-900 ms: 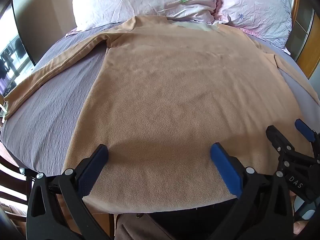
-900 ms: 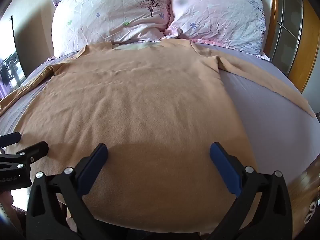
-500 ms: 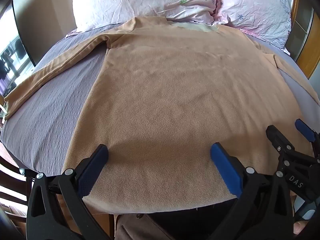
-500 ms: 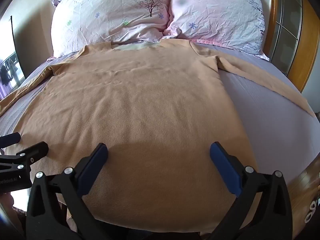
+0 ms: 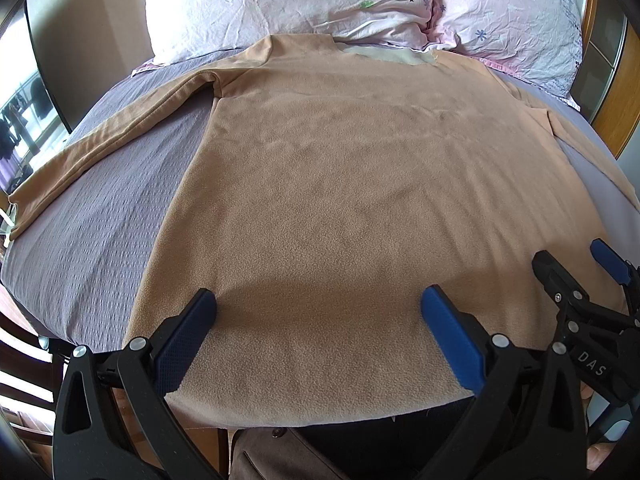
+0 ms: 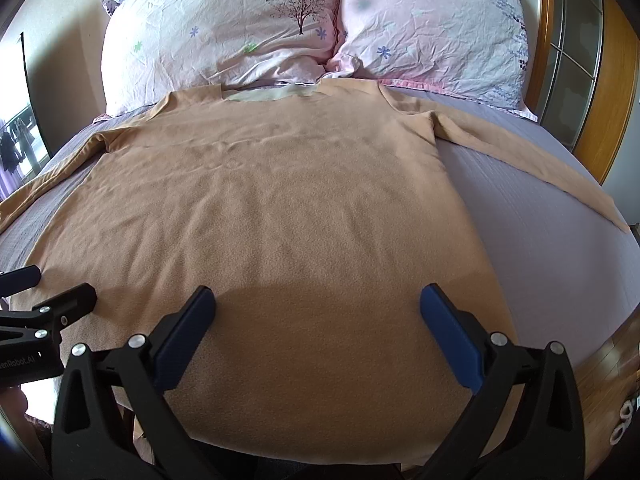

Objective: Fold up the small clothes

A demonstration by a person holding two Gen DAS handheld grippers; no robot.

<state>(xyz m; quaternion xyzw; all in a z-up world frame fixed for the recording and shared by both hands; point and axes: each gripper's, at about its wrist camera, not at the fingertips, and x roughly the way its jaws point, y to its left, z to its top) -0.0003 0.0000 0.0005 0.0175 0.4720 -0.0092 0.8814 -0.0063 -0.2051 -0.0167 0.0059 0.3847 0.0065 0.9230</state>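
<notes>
We hold the left gripper [image 5: 318, 320] and right gripper [image 6: 318, 318] above the hem of the tan shirt [image 5: 360, 184], jaws apart, gripping nothing; the shirt lies flat on the bed [image 5: 100, 220].

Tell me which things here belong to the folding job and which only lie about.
For the job:
- tan long-sleeved fleece shirt, spread flat
- left gripper, open
- right gripper, open

Only lying about:
- two pink flowered pillows
- grey-purple textured bedsheet
</notes>
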